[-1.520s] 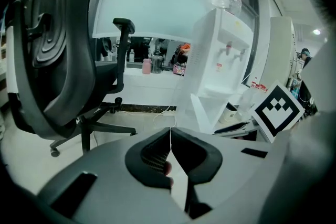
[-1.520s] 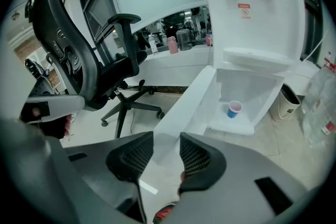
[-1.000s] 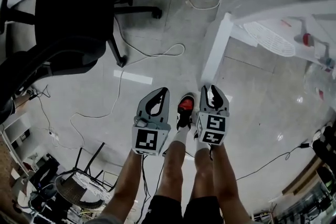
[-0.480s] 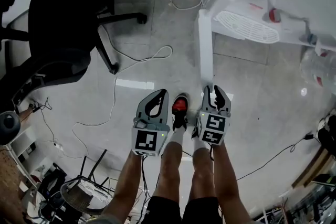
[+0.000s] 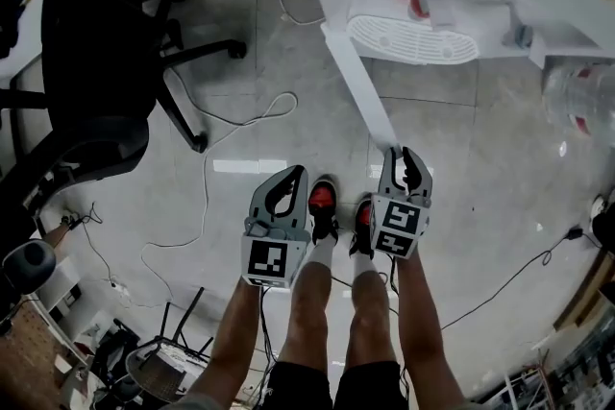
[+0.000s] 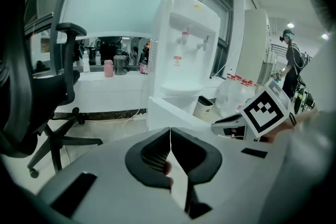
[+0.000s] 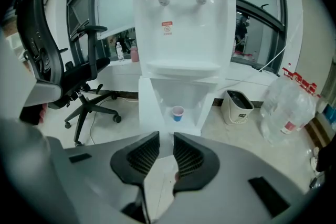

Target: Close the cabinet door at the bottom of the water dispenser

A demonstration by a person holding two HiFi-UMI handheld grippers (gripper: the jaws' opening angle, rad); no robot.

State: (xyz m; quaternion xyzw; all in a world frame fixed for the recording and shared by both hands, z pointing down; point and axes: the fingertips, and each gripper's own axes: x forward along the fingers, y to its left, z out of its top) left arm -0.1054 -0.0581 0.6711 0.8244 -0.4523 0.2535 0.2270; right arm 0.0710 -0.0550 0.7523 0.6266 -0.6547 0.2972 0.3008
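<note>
In the head view, the water dispenser [image 5: 413,24] stands at the top of the picture. Its cabinet door [image 5: 360,86] is open. The door is a long white board that runs from the dispenser across the floor [image 5: 480,168] toward us. Its loose end is just beside the tip of the right tool [image 5: 404,155], a bit to that tool's left. The left tool [image 5: 293,174] is farther away, on the door's other side. So we think the right tool is the nearer one, and the door must swing back toward the dispenser.

In the left gripper view, the left tool [image 6: 169,131] has its jaws pressed together with nothing in them. The dispenser [image 6: 184,44] is ahead and a bit to the right.

In the right gripper view, the right tool [image 7: 166,136] has its jaws a little apart and closing, with nothing between them. The dispenser [image 7: 181,23] is straight ahead. We see into the open cabinet, where a small cup [image 7: 177,113] sits. The door [image 7: 148,105] stands at the left of the opening.
</note>
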